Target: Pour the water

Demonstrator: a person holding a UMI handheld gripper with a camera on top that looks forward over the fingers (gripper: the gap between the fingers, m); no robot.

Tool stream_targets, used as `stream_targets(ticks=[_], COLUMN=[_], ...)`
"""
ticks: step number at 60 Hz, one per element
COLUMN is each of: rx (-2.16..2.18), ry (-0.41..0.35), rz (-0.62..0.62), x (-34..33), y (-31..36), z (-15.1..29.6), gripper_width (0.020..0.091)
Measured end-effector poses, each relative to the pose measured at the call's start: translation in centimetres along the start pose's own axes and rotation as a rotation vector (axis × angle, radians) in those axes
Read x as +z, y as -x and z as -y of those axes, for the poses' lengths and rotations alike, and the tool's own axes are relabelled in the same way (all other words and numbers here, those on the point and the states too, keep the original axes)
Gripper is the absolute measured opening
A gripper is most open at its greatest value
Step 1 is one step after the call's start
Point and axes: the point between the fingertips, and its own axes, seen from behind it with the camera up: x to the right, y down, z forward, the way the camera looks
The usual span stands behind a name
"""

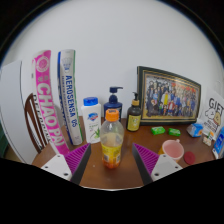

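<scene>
Gripper (112, 160) fingers apart; a clear plastic bottle (112, 141) of orange liquid stands between them on the wooden table (150, 140); pink cup (172, 150) right.

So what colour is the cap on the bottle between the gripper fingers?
Orange, on the bottle standing between the open fingers; the gripper view shows it best.

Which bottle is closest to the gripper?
The orange-capped bottle, standing between the open gripper's fingers. The white bottle, dark pump bottle and small bottle stand behind.

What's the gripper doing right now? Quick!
Gripper: open, with the bottle standing between its fingers, a gap on each side.
</scene>
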Motion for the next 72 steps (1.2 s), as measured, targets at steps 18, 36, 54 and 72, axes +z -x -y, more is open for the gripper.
stream_targets(ticks=[18,36,54,72], rx=[0.022,0.012,0.589,1.441], ry=[-0.046,-0.067,-0.134,-0.178], rz=[-0.056,-0.007,0.279,0.519], x=[9.8,9.4,3.0,0.6], y=[-0.1,0.1,0.6,-5.5], z=[-1.4,-0.8,8.5,13.0], gripper_width=[0.0553,0.0282,0.0280,0.0280])
